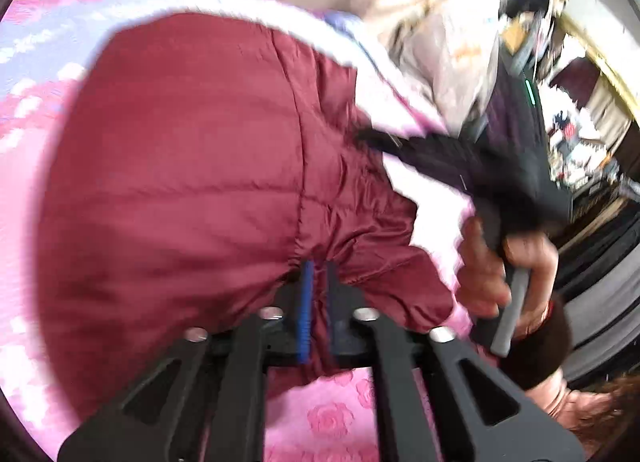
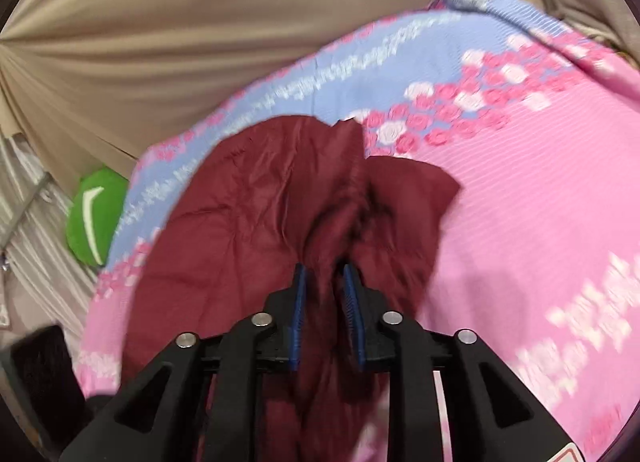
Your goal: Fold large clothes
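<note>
We see a maroon padded jacket (image 1: 192,181) lying on a bed cover (image 2: 520,189) printed in pink and pale blue with roses. The left gripper (image 1: 318,274) has its blue-padded fingers (image 1: 307,302) almost together, pinching a gathered fold of the jacket at its near edge. The right gripper (image 2: 325,278) is slightly wider, its fingers (image 2: 352,294) clamped on a thicker bunch of the same fabric. In the left wrist view, the person's right hand (image 1: 508,262) grips a handle at the right. Beige cloth (image 2: 180,41) hangs beyond the far edge of the bed, and a green cushion (image 2: 96,213) sits at the far left.
</note>
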